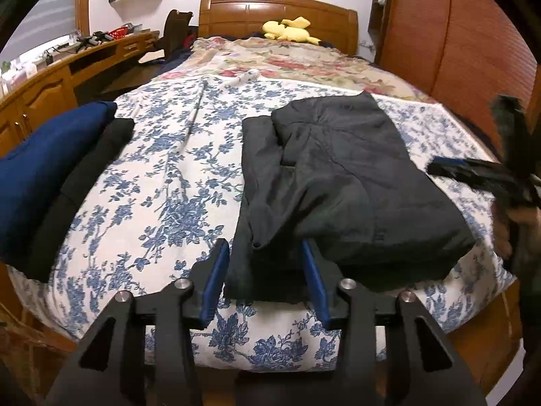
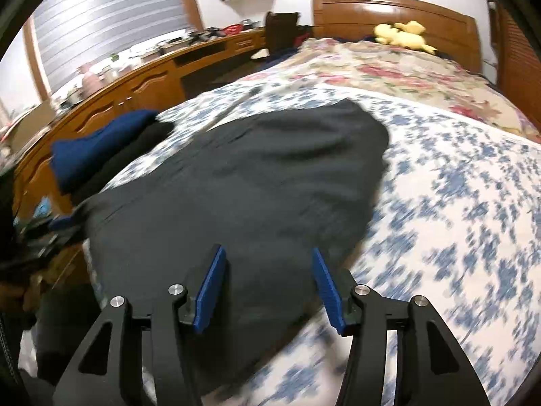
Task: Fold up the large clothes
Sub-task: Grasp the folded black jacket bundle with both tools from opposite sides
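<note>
The dark grey garment (image 1: 338, 182) is lying on the blue-flowered bedspread (image 1: 175, 176), filling the centre and right of the left wrist view and the centre of the right wrist view (image 2: 243, 196). It is already doubled into a rough rectangle, with a narrower layer showing along its left edge and a thicker flap resting on top. Its long axis is running from the bottom of the frame up toward the wooden headboard (image 1: 277, 13), the far end tapering toward the upper right and the near end hanging close to the mattress edge. That placement looks deliberate: the near hem is lying within easy reach, probably so it can be lifted and carried over lengthwise.

The left gripper (image 1: 267, 277) is sitting at the bottom centre with its blue pads spread wide on either side of the near hem; cloth is lying between them but nothing is pinched. The right gripper (image 2: 270, 287) is likewise gaping over the garment's near right portion, holding nothing, and its view is blurred. It also shows as a smeared dark shape at the right edge of the left wrist view.

At the left edge, a folded navy garment (image 1: 44, 169) is resting on a black one (image 1: 84, 182), apparently a finished pile kept well apart. A yellow plush toy (image 1: 290, 30) is lying by the headboard, at upper centre.
</note>
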Demonstrator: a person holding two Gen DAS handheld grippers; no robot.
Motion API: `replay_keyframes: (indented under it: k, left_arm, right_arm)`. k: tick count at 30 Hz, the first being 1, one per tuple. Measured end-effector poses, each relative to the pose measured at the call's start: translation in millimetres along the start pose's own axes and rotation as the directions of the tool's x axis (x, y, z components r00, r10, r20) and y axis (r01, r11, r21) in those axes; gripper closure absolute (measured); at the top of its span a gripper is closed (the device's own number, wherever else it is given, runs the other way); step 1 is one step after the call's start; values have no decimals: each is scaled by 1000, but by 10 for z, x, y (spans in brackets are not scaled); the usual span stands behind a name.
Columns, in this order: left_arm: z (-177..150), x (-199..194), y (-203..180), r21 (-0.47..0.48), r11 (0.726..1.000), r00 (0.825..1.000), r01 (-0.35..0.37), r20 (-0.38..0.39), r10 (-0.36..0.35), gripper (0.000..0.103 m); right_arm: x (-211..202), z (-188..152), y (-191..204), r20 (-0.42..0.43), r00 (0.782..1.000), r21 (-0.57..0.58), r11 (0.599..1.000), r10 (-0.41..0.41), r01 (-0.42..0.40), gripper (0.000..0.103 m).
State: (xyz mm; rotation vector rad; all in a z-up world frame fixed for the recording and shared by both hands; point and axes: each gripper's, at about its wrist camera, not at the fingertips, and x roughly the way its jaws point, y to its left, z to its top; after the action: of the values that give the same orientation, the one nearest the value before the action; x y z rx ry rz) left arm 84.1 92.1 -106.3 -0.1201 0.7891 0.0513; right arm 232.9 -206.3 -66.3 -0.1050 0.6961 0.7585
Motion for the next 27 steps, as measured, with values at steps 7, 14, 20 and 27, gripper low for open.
replay_keyframes:
  k: [7,14,20,27]
  left_arm:
    - [-84,99,193,-54,998,999,28,-12,-29,30]
    - [-174,178,266,-66,998,1000,18,-10,-19,30]
    - [-250,271,262,-74,997,999,6,-37,-9,30]
    - [-262,308,289,-97,994,998,42,-36,-46,45]
  right_arm:
    - [582,541,-369,-28,995,25,995,-96,97,35]
    - [1248,817,-718,-107,994,132,990,-35,49,13]
    - [1688,841,-860,-174,983,193,981,58,-24,9]
    - [1678,842,-837,-125,988,173,983,91,-68,59]
